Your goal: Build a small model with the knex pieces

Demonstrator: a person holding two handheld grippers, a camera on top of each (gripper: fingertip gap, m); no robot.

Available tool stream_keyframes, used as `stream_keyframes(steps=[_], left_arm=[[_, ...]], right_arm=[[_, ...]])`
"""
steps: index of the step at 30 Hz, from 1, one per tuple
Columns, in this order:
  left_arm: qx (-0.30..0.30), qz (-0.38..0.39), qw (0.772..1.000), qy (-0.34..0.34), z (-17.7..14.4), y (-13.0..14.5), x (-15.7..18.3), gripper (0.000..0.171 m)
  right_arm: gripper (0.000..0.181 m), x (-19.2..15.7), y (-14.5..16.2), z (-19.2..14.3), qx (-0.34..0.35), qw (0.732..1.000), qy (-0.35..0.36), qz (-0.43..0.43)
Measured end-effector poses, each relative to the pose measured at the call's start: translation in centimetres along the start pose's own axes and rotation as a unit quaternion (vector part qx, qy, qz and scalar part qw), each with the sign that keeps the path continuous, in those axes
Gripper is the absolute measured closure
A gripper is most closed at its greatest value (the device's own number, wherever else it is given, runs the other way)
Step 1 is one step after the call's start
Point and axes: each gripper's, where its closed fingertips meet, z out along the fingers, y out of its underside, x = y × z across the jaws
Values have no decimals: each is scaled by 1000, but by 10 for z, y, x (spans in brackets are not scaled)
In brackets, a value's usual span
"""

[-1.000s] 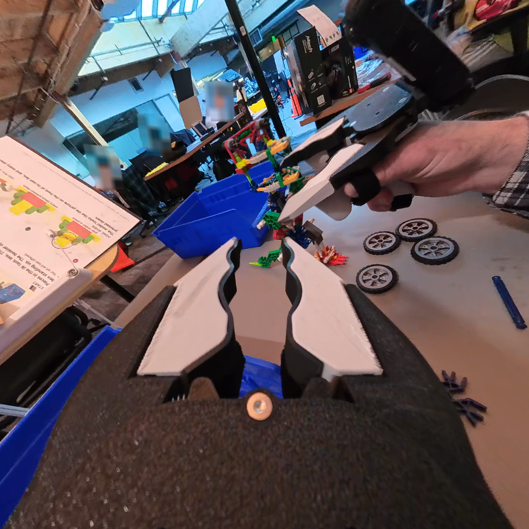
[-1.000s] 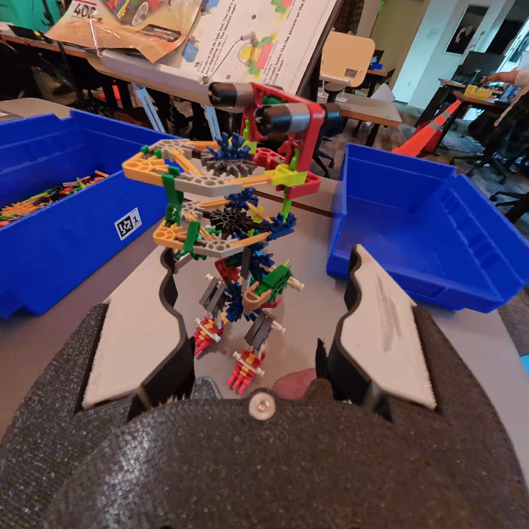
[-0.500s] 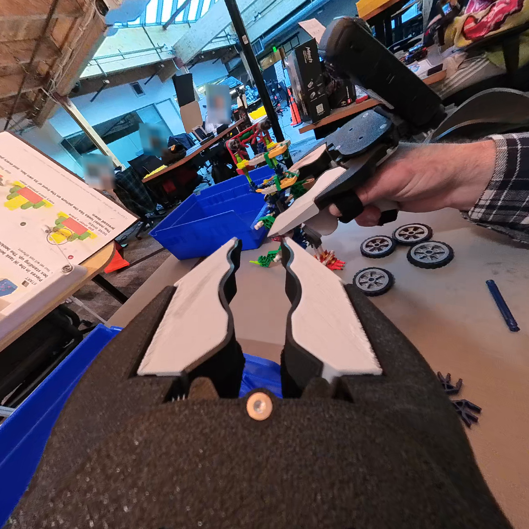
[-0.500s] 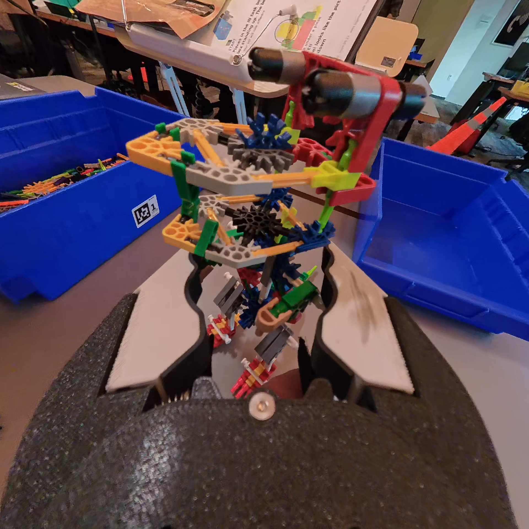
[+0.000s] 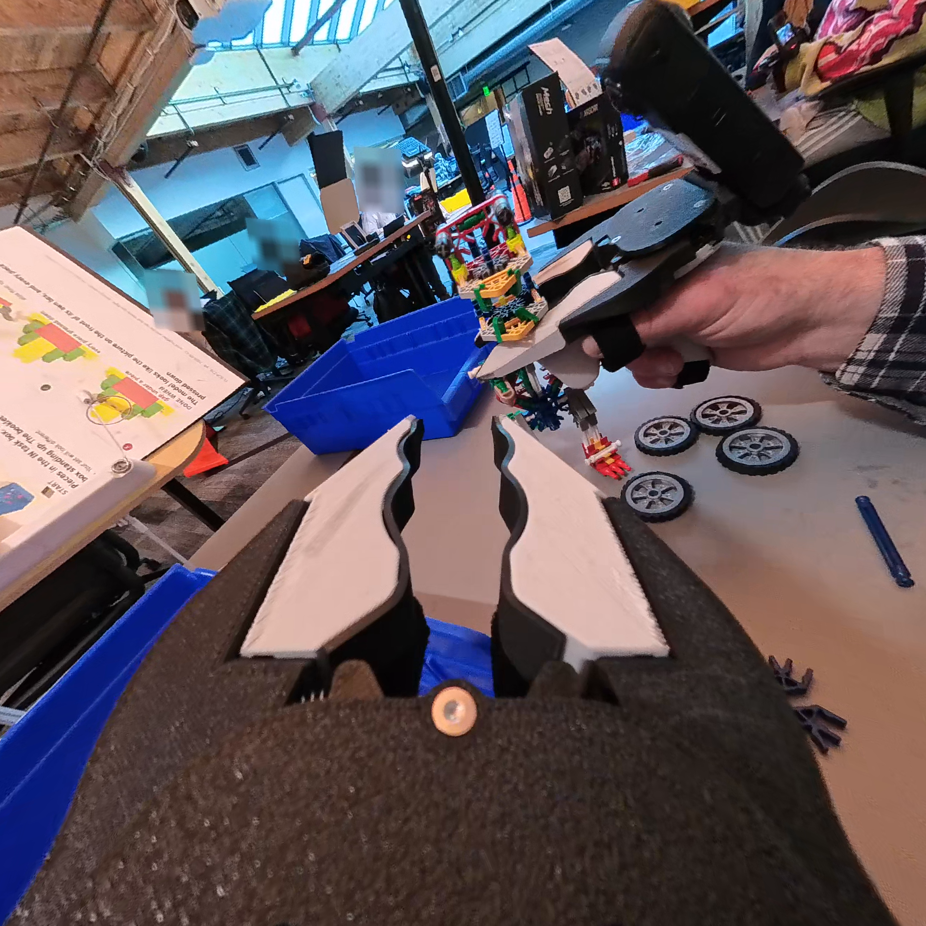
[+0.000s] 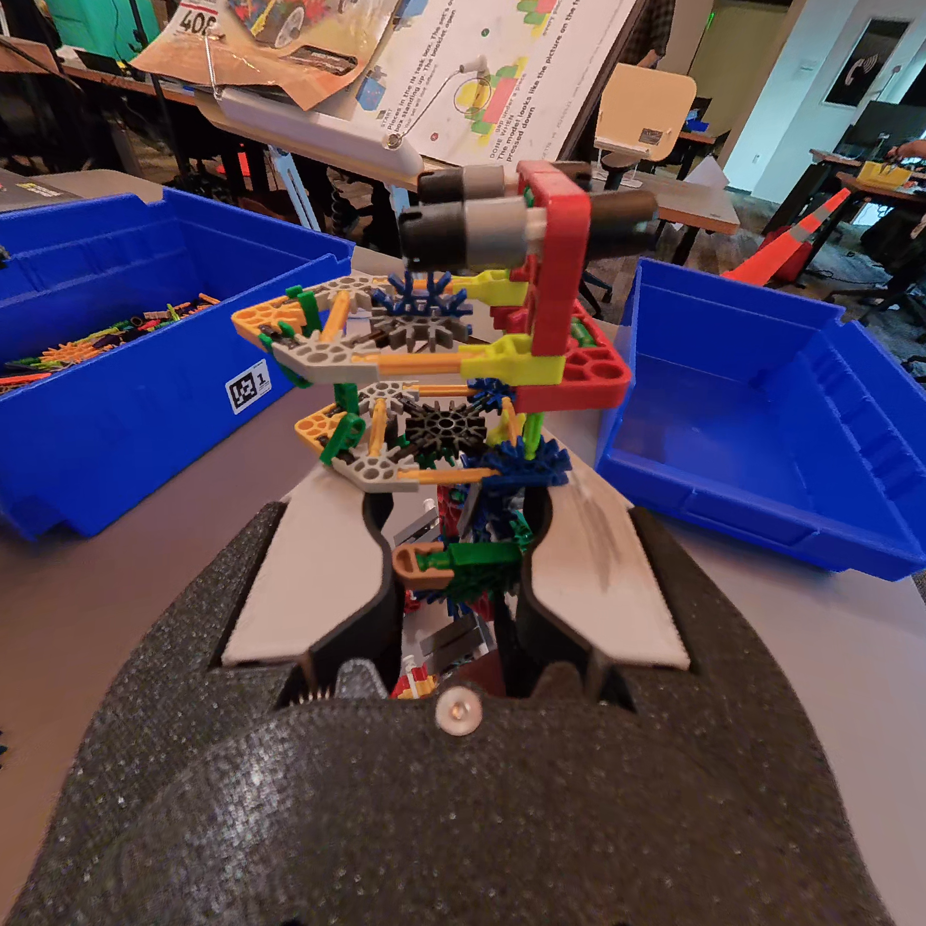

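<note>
A colourful model of plastic rods and connectors (image 6: 441, 401) stands upright on the grey table (image 6: 150, 551), with a red frame and black-grey cylinders on top. My right gripper (image 6: 451, 501) is shut on the model's narrow middle, below its orange-grey platforms. The left wrist view shows the same grip from the side: the right gripper (image 5: 511, 325), held by a hand (image 5: 751, 310), clamps the model (image 5: 501, 295), whose red-yellow foot (image 5: 606, 458) is at the table top. My left gripper (image 5: 455, 426) is open and empty, over the table's near edge, apart from the model.
An empty blue bin (image 6: 751, 426) lies right of the model, also in the left wrist view (image 5: 381, 381). A blue bin of loose pieces (image 6: 100, 401) stands to its left. Several grey wheels (image 5: 721, 441), a blue rod (image 5: 882, 546) and dark connectors (image 5: 801, 701) lie on the table. A tilted instruction board (image 5: 75, 401) stands nearby. About 20 cm separates my left fingertips from the blue rod (image 5: 882, 546).
My right gripper moved forward around the model and its jaws closed from wide open onto the model's middle. My left gripper stayed open and nearly still.
</note>
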Motion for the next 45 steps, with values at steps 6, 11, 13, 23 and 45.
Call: stream_keyframes(steps=[6, 11, 13, 23, 45], left_arm=[[-2, -2, 1000, 0, 1, 2, 0, 145], [-3, -5, 1000, -3, 1, 1, -2, 143], [-2, -7, 1000, -2, 1, 0, -2, 141], [2, 6, 1000, 4, 3, -11, -1, 124], [53, 184, 979, 69, -13, -81, -24, 144]], right_arm=[[137, -3, -3, -4, 10, 1000, -8, 1], [140, -10, -10, -7, 17, 1000, -16, 0], [148, -13, -14, -10, 21, 1000, -16, -1], [153, -64, -27, -10, 19, 996, -78, -32], [155, -106, -73, -12, 9, 991, -124, -50]])
